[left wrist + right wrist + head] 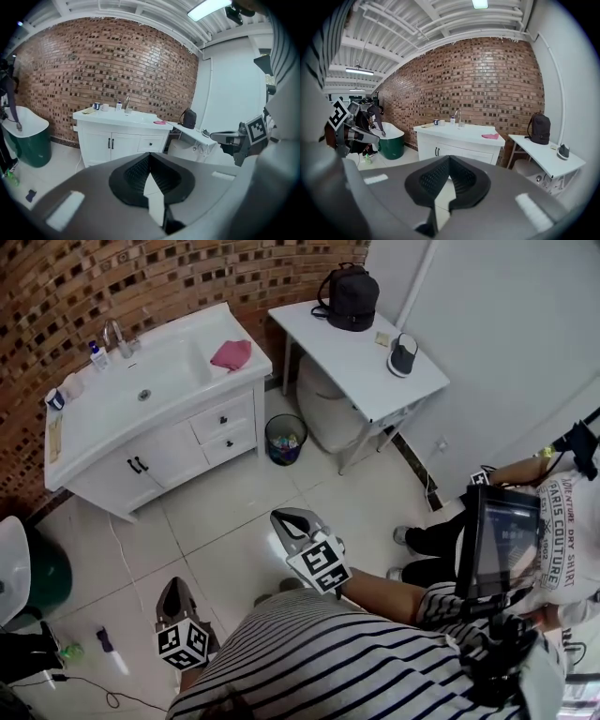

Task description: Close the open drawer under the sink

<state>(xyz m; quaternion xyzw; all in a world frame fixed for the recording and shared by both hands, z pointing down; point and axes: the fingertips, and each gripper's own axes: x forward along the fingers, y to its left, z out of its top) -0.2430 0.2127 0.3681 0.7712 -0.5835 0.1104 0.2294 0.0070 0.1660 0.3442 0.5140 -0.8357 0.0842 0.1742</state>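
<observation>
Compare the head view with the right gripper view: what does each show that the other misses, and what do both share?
Only the head view shows the waste bin beside the vanity and the tablet held by a seated person. Only the right gripper view shows the ceiling lamp and the ceiling around it. Both show the white vanity, the pink cloth, the black backpack and the brick wall.

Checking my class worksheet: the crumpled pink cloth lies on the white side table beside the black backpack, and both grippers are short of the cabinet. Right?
No. The head view shows the crumpled pink cloth on the white sink counter, not the white side table holding the black backpack. Left gripper and right gripper are short of the white cabinet.
</observation>
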